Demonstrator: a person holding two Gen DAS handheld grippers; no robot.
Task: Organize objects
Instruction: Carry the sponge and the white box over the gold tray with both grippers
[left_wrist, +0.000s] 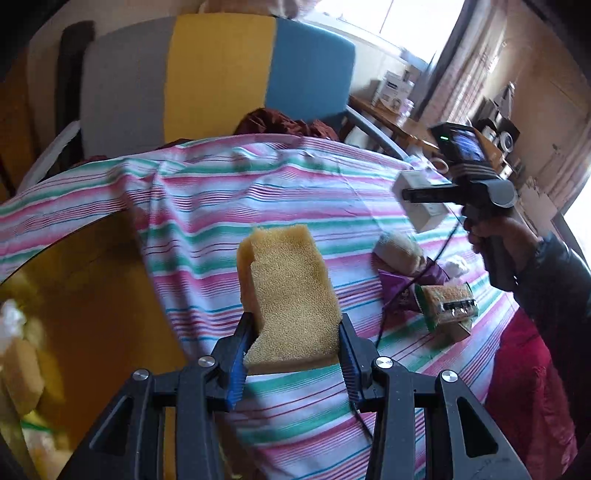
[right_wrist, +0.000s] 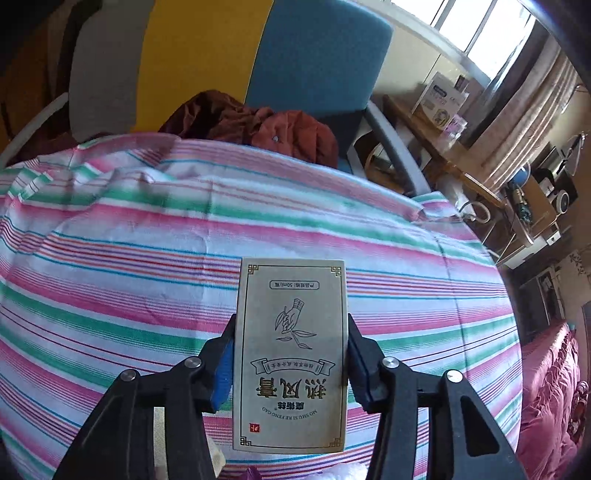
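Transport step: left gripper (left_wrist: 291, 354) pinches the yellow foam sponge (left_wrist: 286, 291), right gripper (right_wrist: 290, 365) pinches the beige printed carton (right_wrist: 291, 354); next, each needs a placement spot.

left gripper (left_wrist: 291, 354) | jaws clamp yellow sponge (left_wrist: 286, 295) | over striped cloth (left_wrist: 258, 192)

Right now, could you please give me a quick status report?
Left gripper shut on yellow foam sponge. Right gripper shut on beige printed carton. Both above striped cloth; nothing blocking.

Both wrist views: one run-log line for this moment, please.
left hand-held gripper: shut on yellow sponge | right hand-held gripper: shut on ointment box
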